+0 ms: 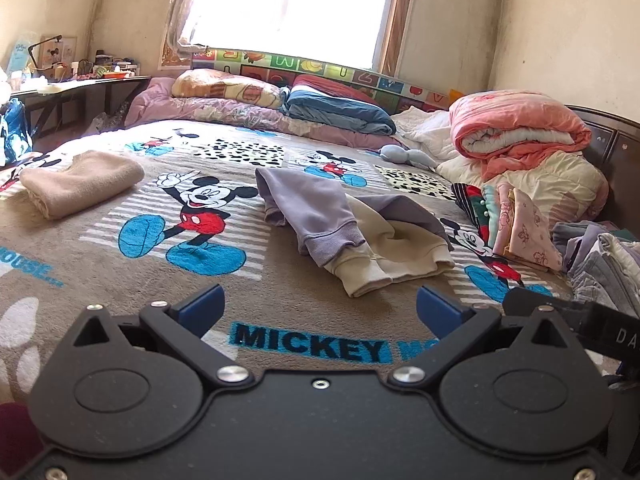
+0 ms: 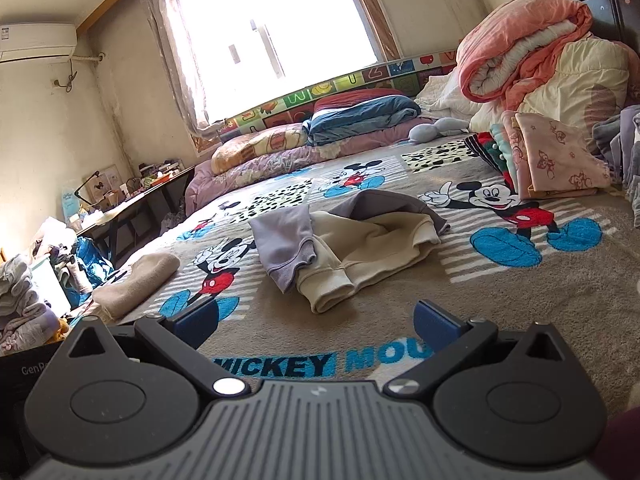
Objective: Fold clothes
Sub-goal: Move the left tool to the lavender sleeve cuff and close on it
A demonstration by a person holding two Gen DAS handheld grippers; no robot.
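Ahead of the left gripper (image 1: 320, 308), whose jaws stand wide apart holding nothing, a crumpled lilac-and-cream garment (image 1: 352, 224) lies mid-blanket (image 1: 100, 264), its long axis running from far left to near right, cuffs toward the camera. Bare blanket spreads to its left as far as a folded tan towel (image 1: 80, 180); folded clothes (image 1: 516, 224) crowd the right.

From the right gripper (image 2: 316, 320), also spread and empty, the garment (image 2: 344, 240) sits just beyond the fingers, cuffs nearest, open blanket (image 2: 520, 300) on its right.
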